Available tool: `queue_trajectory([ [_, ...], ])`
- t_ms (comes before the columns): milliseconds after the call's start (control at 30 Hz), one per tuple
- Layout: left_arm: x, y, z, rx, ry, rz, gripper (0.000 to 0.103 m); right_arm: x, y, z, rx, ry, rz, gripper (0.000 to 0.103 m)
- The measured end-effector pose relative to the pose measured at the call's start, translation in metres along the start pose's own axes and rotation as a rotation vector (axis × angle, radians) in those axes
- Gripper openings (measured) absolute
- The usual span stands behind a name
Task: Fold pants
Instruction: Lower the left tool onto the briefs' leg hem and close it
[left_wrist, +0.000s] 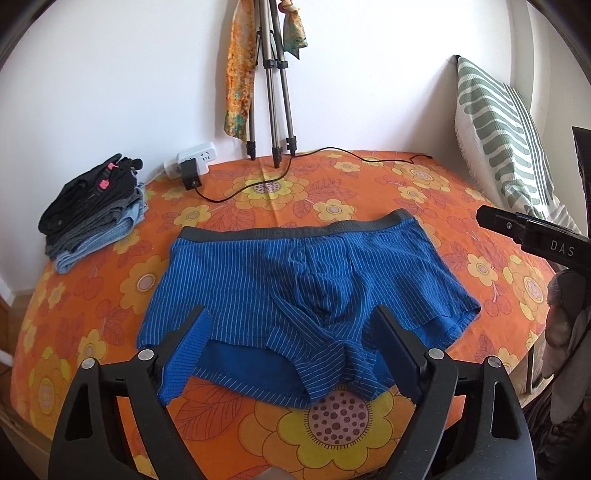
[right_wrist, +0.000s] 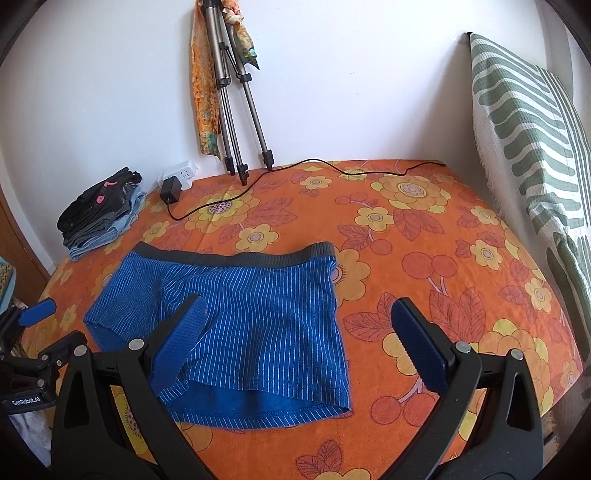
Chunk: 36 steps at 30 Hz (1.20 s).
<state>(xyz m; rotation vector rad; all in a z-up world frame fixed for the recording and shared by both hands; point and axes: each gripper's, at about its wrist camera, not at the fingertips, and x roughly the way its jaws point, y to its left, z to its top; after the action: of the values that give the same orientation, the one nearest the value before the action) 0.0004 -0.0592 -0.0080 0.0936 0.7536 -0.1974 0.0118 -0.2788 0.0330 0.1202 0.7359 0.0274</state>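
Note:
Blue pinstriped shorts (left_wrist: 280, 295) with a grey waistband lie spread flat on the orange flowered table cover (left_wrist: 406, 192), waistband away from me. They also show in the right wrist view (right_wrist: 258, 317). My left gripper (left_wrist: 291, 325) is open and empty, hovering over the near leg hems around the crotch. My right gripper (right_wrist: 299, 314) is open and empty, its left finger (right_wrist: 184, 332) over the shorts, its right finger (right_wrist: 417, 343) over bare cover beside their right edge. The right gripper also shows at the right of the left wrist view (left_wrist: 532, 236).
A stack of folded dark and denim clothes (left_wrist: 92, 206) sits at the far left. A power strip with adapter (left_wrist: 192, 166) and its black cable (left_wrist: 332, 155) lie along the back by the tripod legs (left_wrist: 273, 122). A striped pillow (left_wrist: 506, 140) leans at the right.

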Motion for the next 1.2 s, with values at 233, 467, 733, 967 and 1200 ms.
queue_trajectory([
  [233,0.010,-0.035,0.000,0.066,0.022,-0.077,0.075,0.021,-0.027,0.022,0.058,0.077,0.058,0.094],
  [467,0.027,-0.079,0.005,0.131,0.058,-0.182,0.065,0.051,-0.045,0.046,0.043,0.126,0.074,0.089],
  [733,0.056,-0.122,0.005,0.176,0.142,-0.329,0.049,0.098,-0.065,0.061,0.067,0.242,0.159,0.073],
  [967,0.079,-0.148,-0.003,0.210,0.221,-0.419,0.046,0.120,-0.081,0.063,0.147,0.308,0.229,0.066],
  [1200,0.090,-0.171,-0.009,0.261,0.239,-0.441,0.046,0.131,-0.096,0.060,0.218,0.347,0.249,0.065],
])
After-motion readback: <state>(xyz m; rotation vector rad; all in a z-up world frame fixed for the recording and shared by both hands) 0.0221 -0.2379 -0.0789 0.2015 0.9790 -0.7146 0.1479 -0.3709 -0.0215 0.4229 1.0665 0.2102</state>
